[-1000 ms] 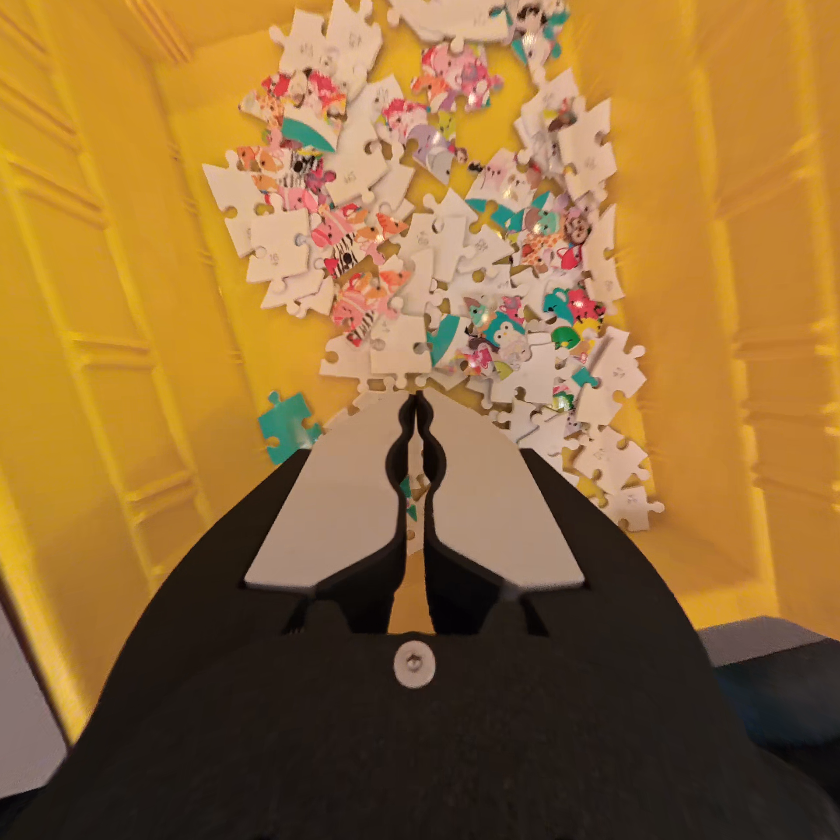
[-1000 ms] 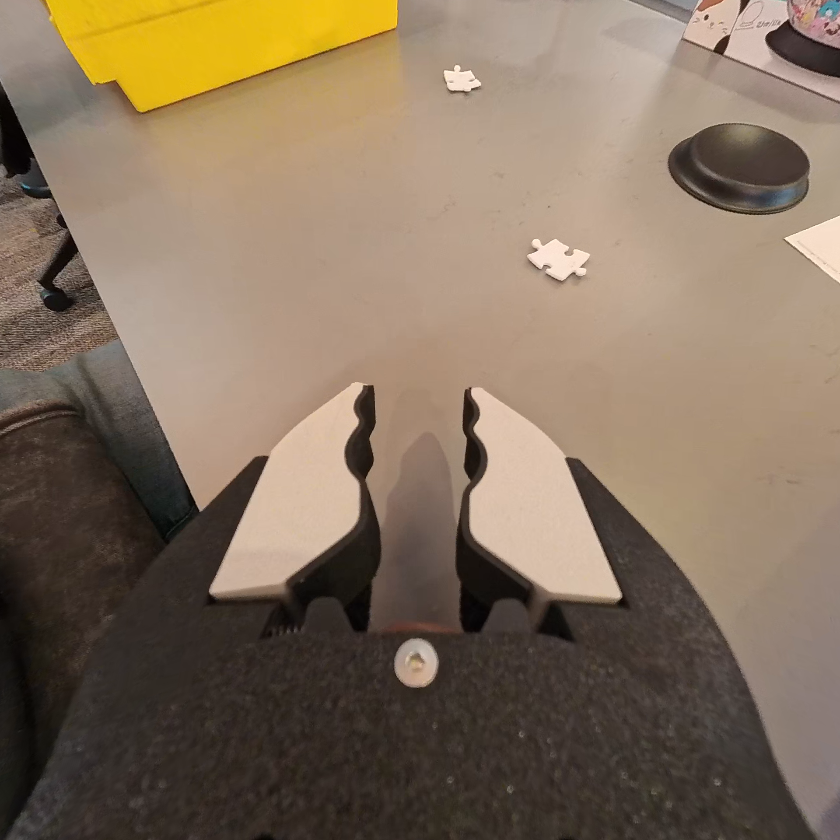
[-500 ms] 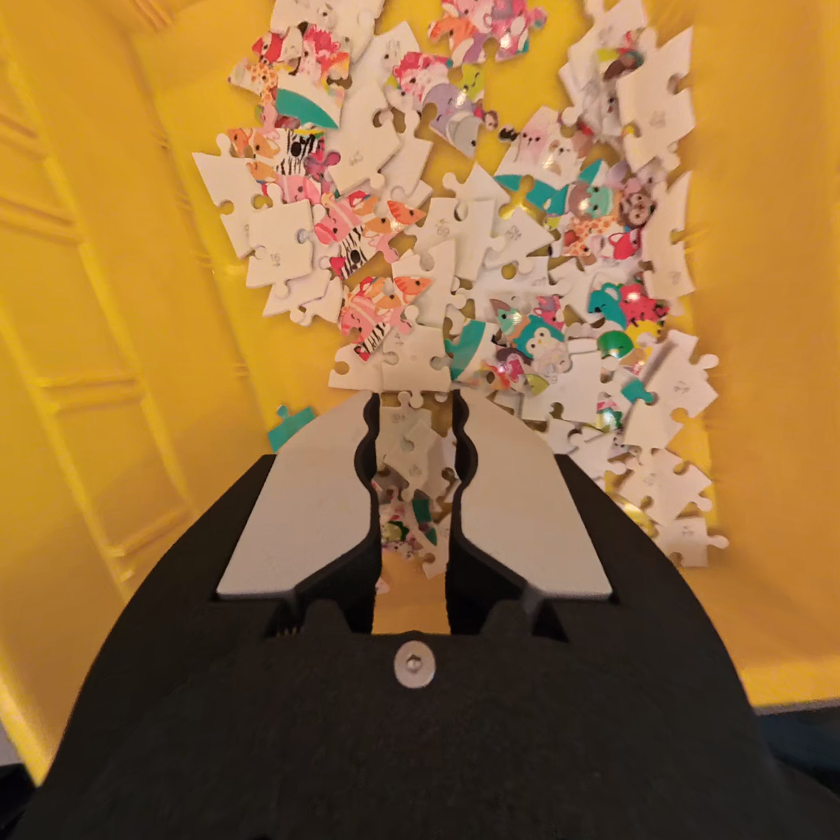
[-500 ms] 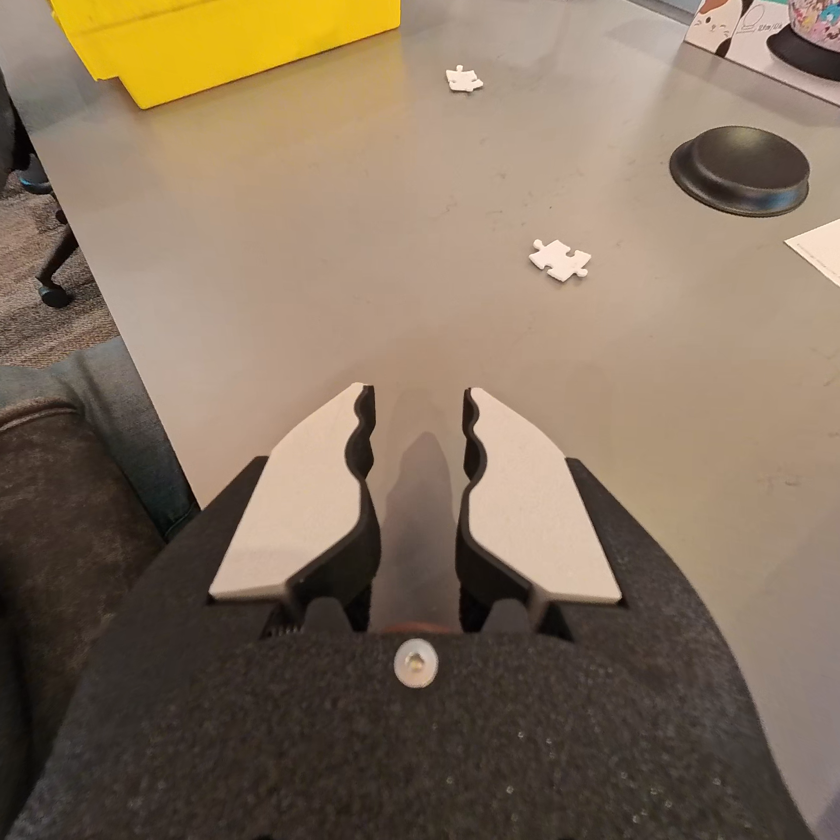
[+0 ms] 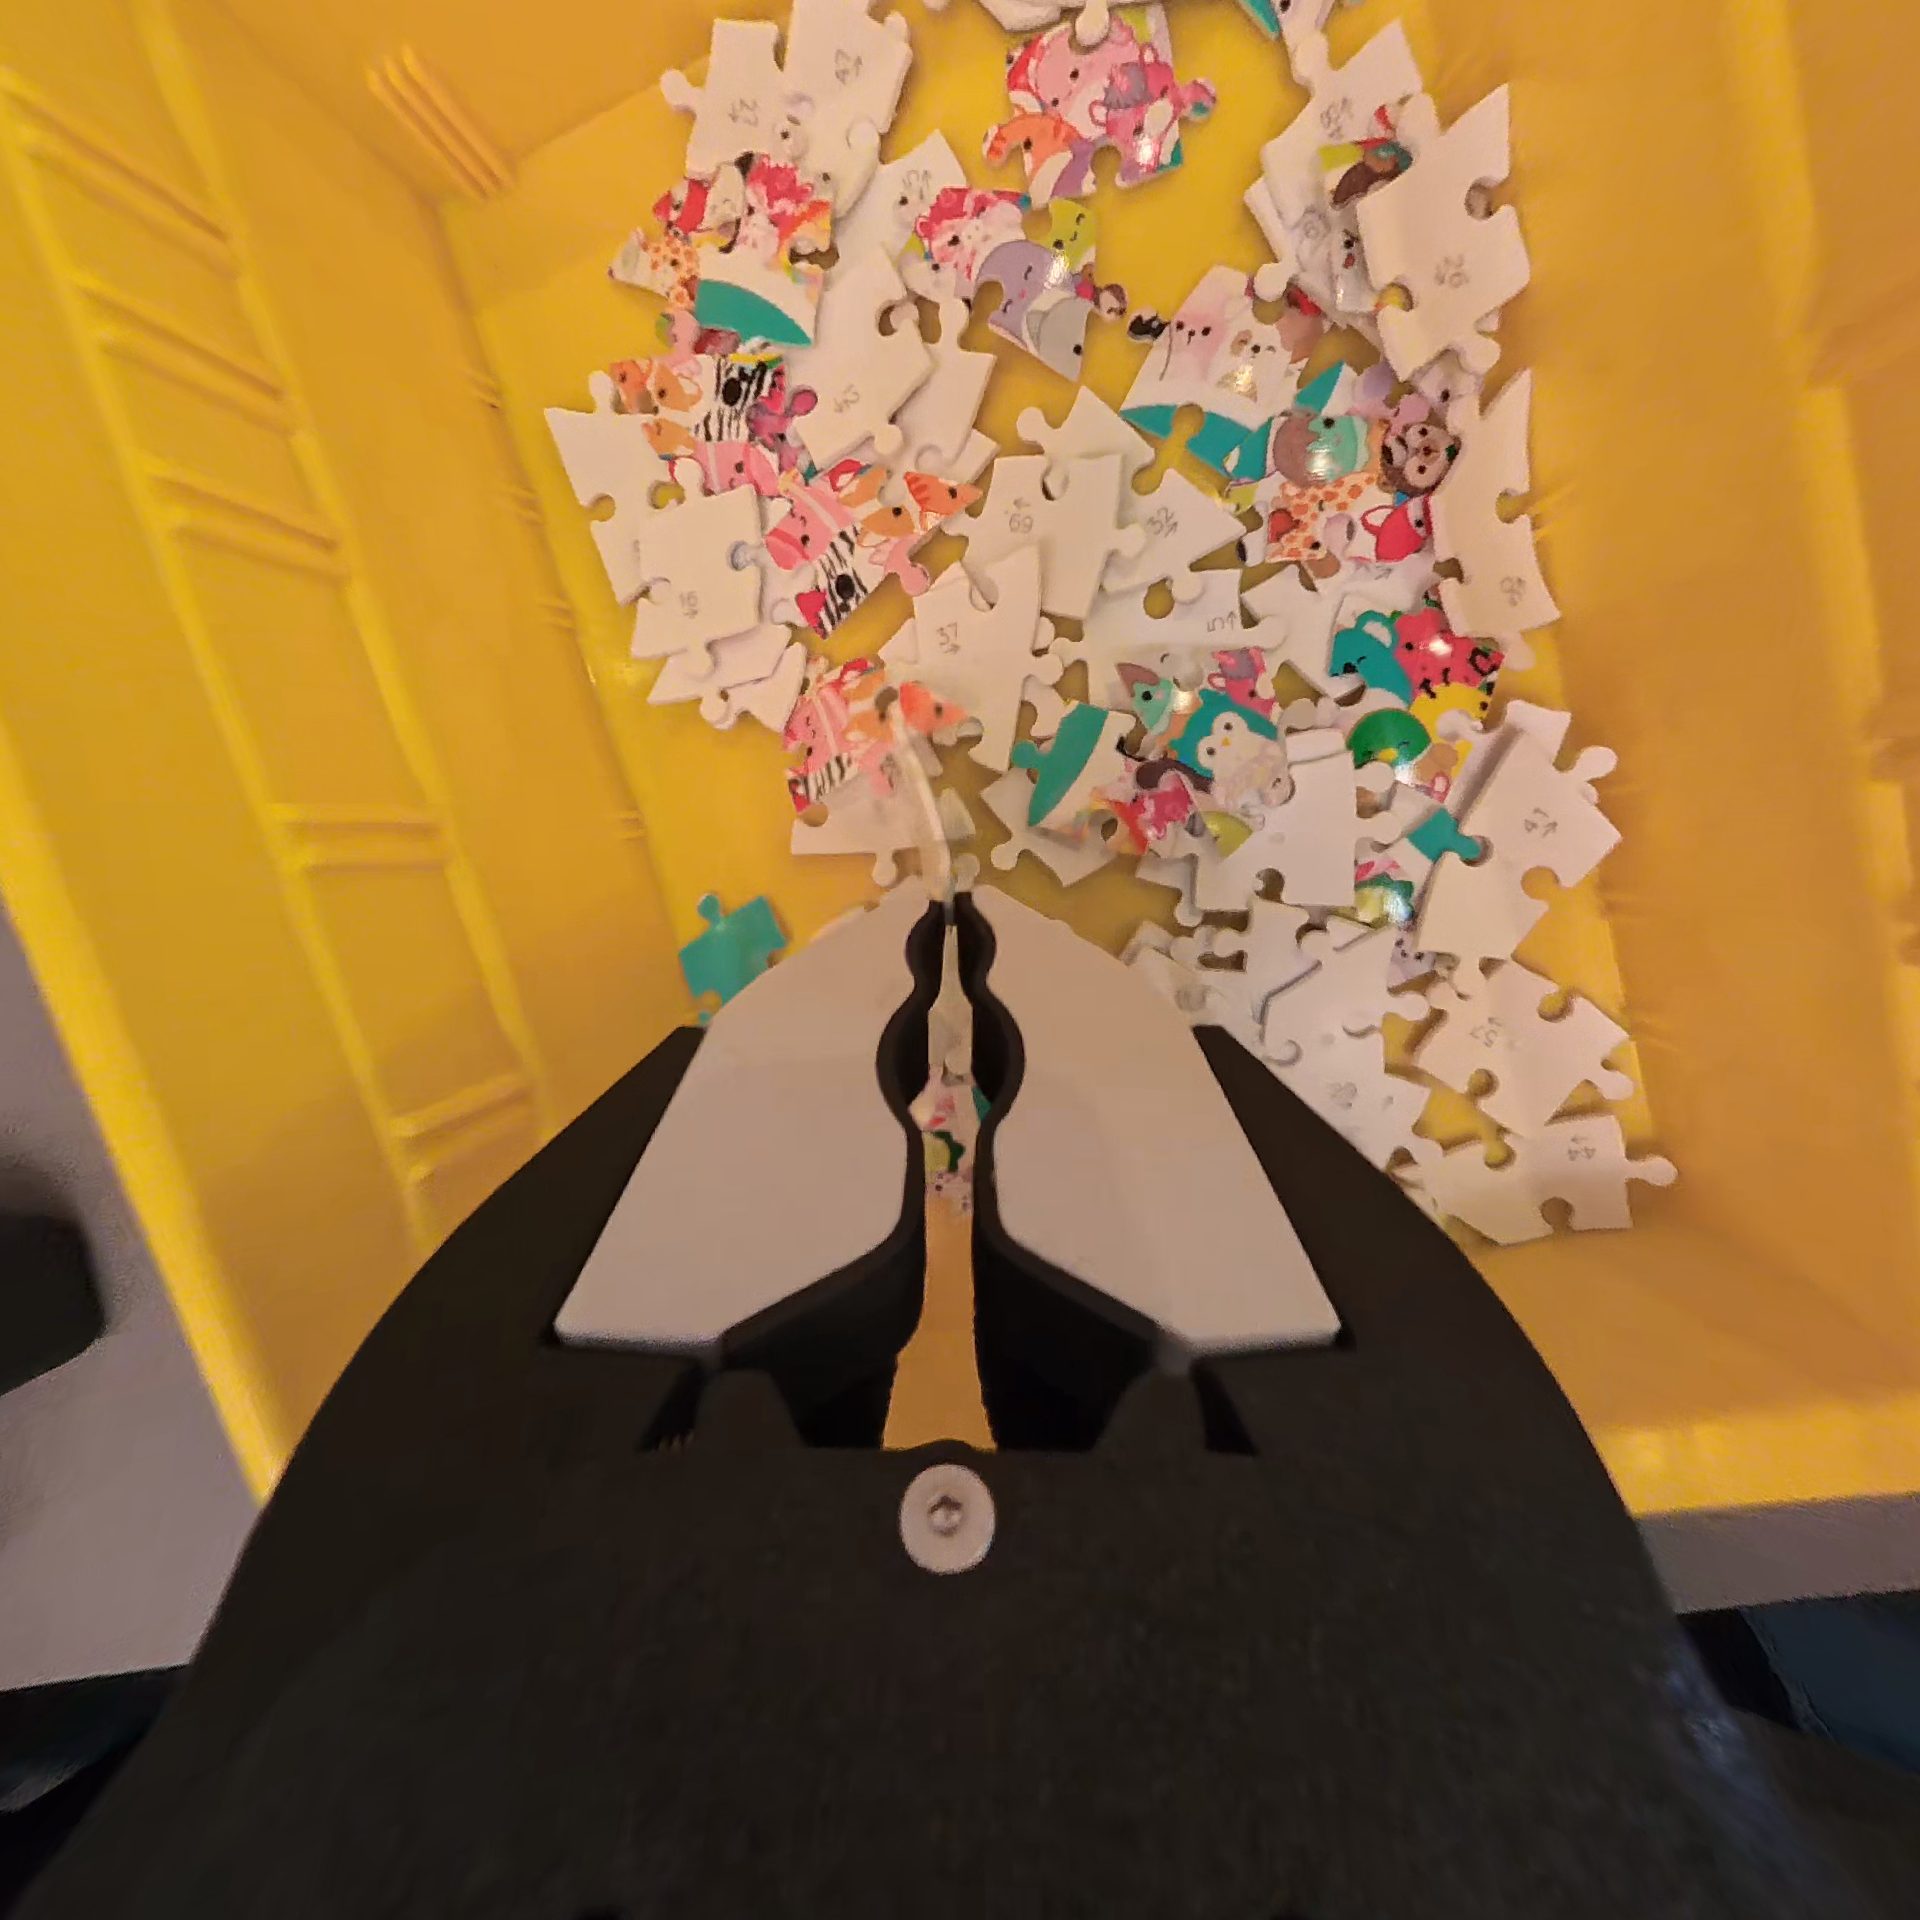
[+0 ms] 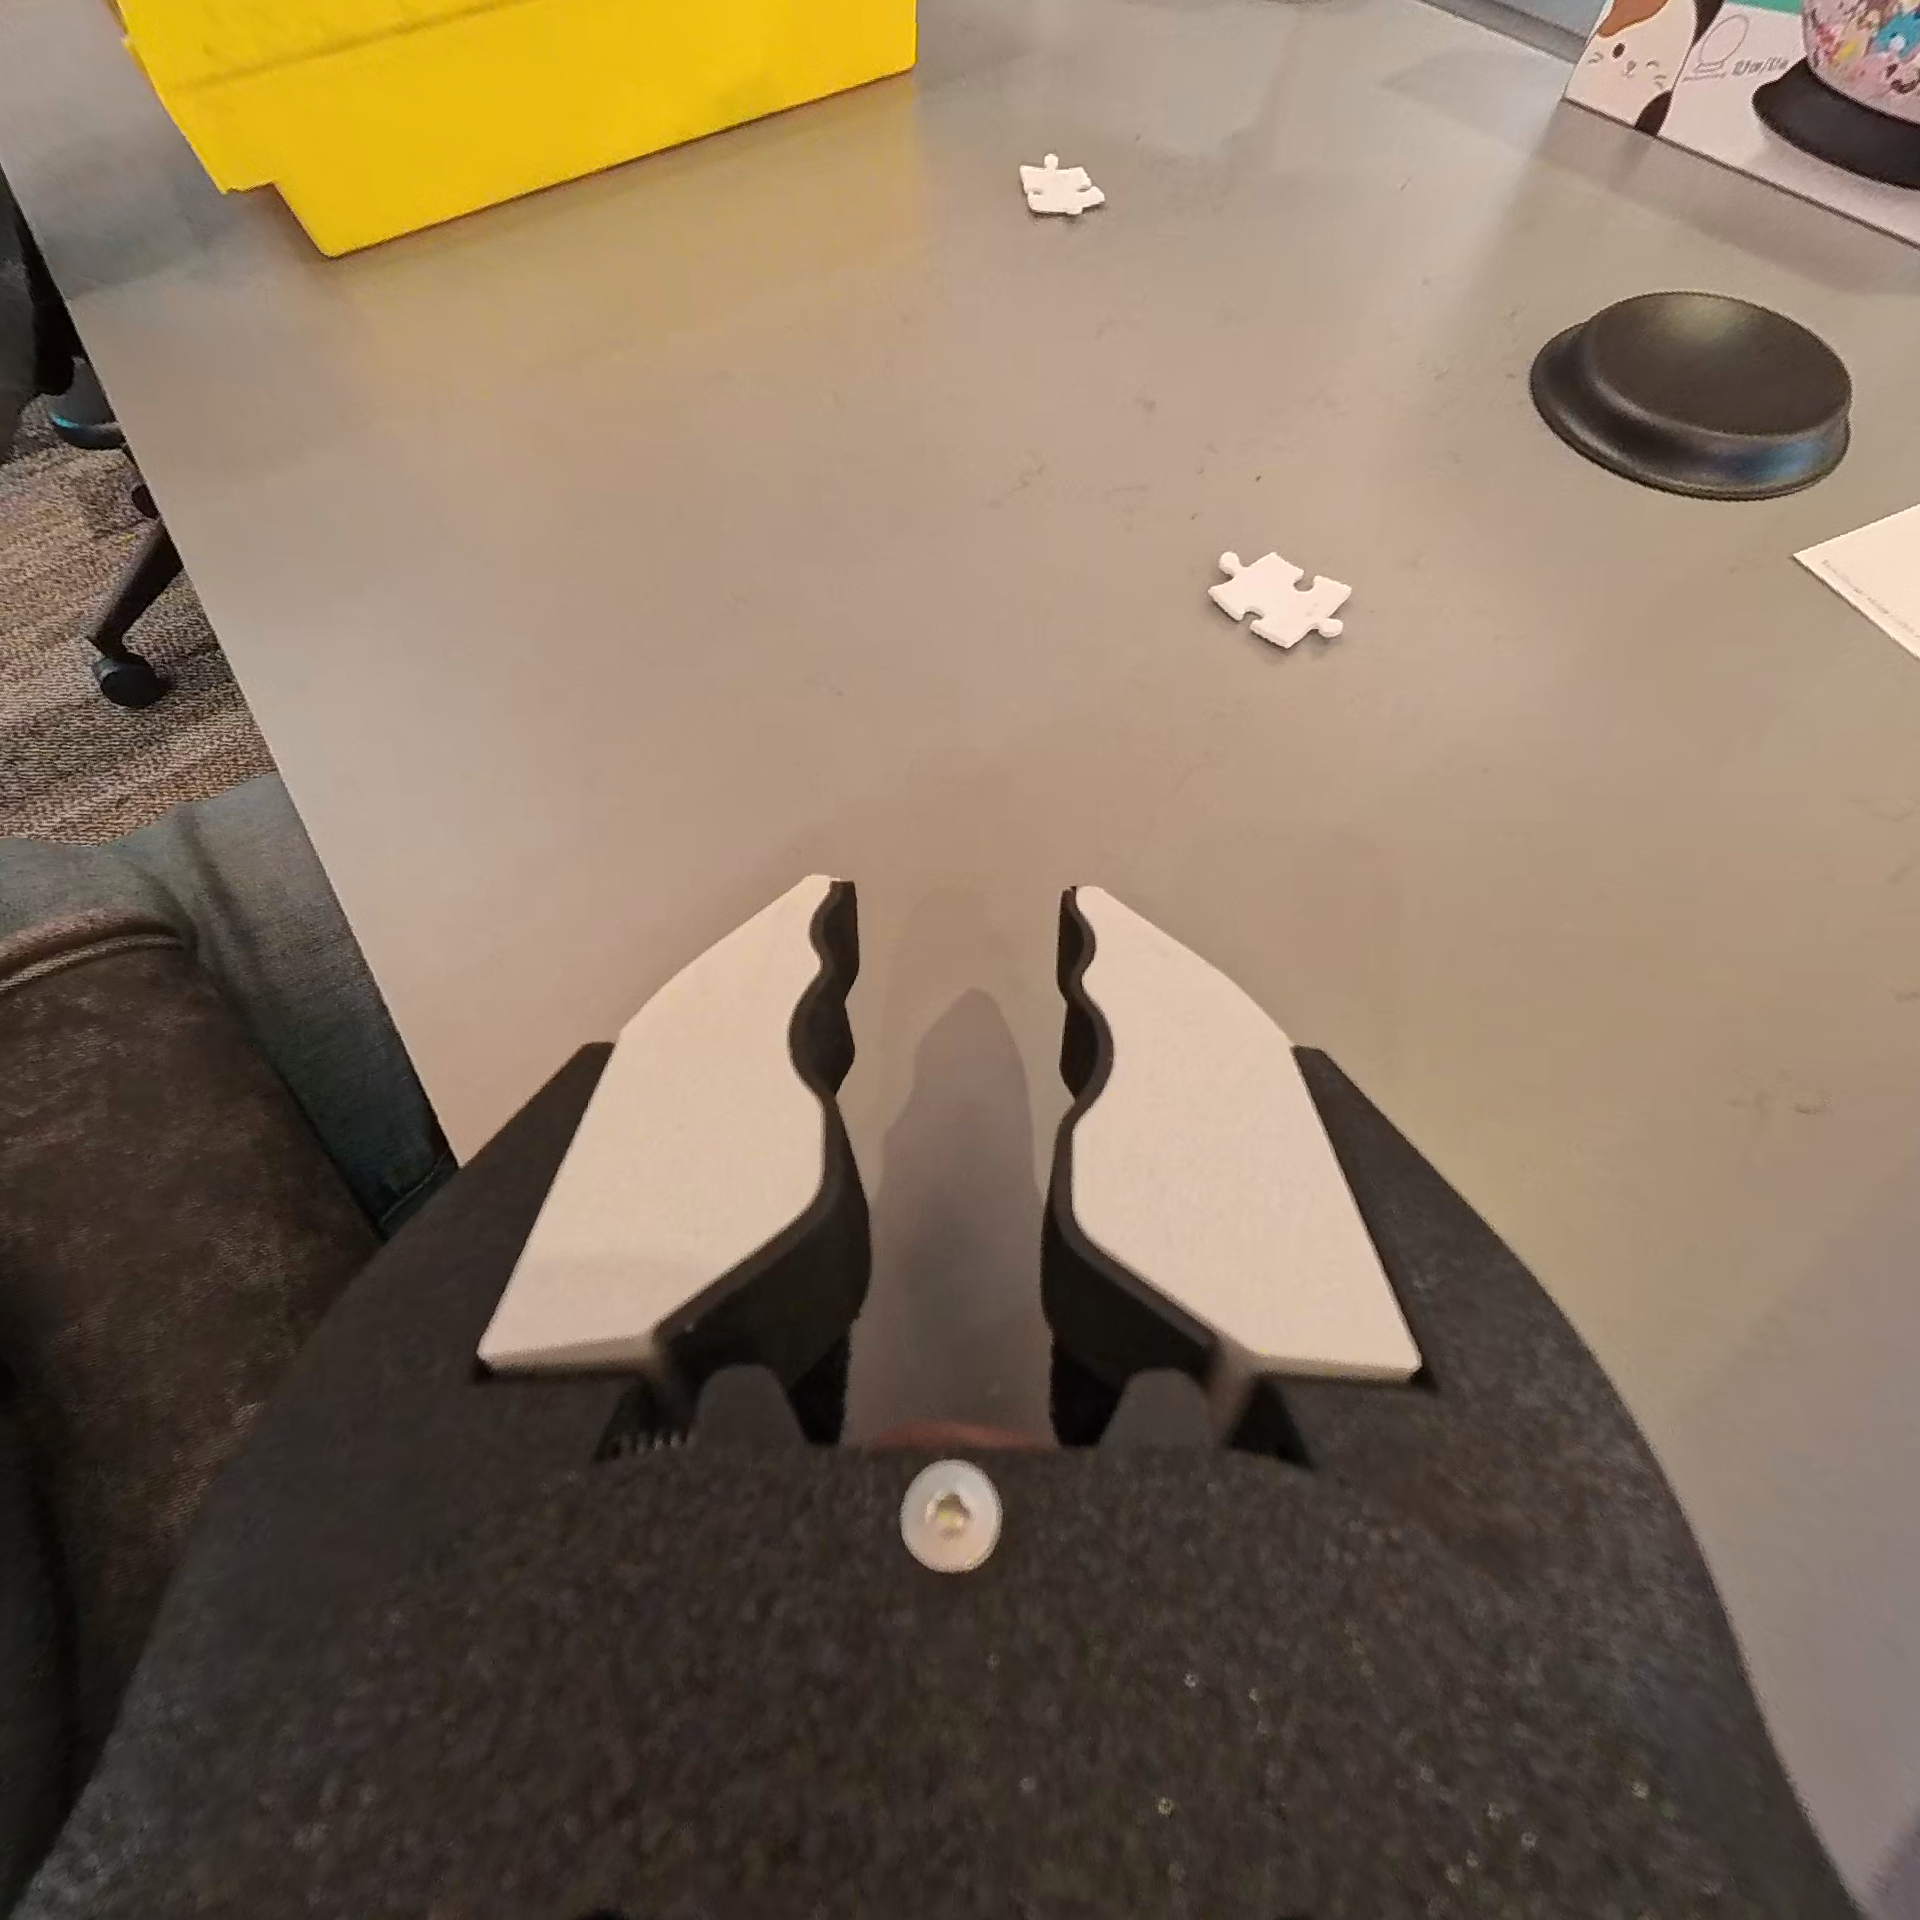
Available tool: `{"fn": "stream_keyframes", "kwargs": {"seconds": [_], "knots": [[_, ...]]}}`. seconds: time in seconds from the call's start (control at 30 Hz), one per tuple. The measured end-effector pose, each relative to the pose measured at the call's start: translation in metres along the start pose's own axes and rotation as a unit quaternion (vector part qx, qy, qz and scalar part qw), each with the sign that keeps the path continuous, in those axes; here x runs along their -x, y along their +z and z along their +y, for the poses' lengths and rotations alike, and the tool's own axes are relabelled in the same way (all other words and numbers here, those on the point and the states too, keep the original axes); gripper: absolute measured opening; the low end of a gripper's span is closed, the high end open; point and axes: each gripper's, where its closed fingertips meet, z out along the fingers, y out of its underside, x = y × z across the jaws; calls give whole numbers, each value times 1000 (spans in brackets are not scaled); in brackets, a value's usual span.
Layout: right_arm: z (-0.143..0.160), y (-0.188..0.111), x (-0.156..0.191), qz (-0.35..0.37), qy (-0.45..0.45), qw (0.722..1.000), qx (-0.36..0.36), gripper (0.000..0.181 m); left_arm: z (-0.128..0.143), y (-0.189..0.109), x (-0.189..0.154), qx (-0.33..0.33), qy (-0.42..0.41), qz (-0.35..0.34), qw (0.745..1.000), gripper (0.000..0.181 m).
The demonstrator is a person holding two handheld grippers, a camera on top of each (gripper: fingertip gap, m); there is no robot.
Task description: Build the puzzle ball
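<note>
In the left wrist view my left gripper (image 5: 951, 914) is inside a yellow bin (image 5: 312, 727), over a pile of loose puzzle pieces (image 5: 1143, 520), some white side up and some picture side up. It is shut on a thin puzzle piece (image 5: 920, 800) that sticks out edge-on, blurred, past the fingertips. In the right wrist view my right gripper (image 6: 958, 904) is open and empty, low over the grey table (image 6: 623, 623). Two white puzzle pieces lie on the table ahead, one nearer (image 6: 1283, 600) and one farther (image 6: 1060, 189).
A teal piece (image 5: 732, 935) lies alone by the bin's left wall. The yellow bin (image 6: 520, 104) stands at the table's far left. A black round stand (image 6: 1694, 390), a printed box (image 6: 1766, 94) and a paper sheet (image 6: 1881, 592) are on the right. A chair (image 6: 125, 1143) is at the left edge. Across from one pair of fingers to the other is roughly 50 cm.
My left gripper opened over the pile, then shut on a puzzle piece and drew back a little with it. The right gripper has not moved.
</note>
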Motion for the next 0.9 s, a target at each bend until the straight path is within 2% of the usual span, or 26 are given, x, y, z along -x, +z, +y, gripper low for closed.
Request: {"fn": "stream_keyframes", "kwargs": {"seconds": [0.17, 0.23, 0.37, 0.47, 0.53, 0.67, 0.77, 0.9], "knots": [[-1, 0, 2, -1, -2, 1000, -2, 37, -3, -24, -10, -27, 22, -25, 999, 2], [-2, -1, 2, -1, -3, 1000, -3, 37, -17, -44, -28, -65, 43, -31, 997, 2], [-5, -1, 3, 0, -4, 1000, -6, 37, -70, -111, -106, -169, 82, -6, 982, 2], [-6, -1, 5, 1, -8, 1000, -6, 37, -111, -149, -199, -241, 120, 73, 960, 2], [-5, -2, 6, 1, -10, 1000, -6, 37, -129, -144, -263, -240, 152, 129, 950, 2], [-3, -5, 5, 6, -14, 1000, -1, 37, -161, -93, -365, -206, 197, 184, 941, 2], [0, -10, -2, 18, -14, 1000, 2, 37, -188, -52, -406, -175, 223, 169, 944, 2], [4, -19, -11, 30, -7, 1000, 0, 37, -200, -13, -437, -114, 220, 173, 953, 2]]}}
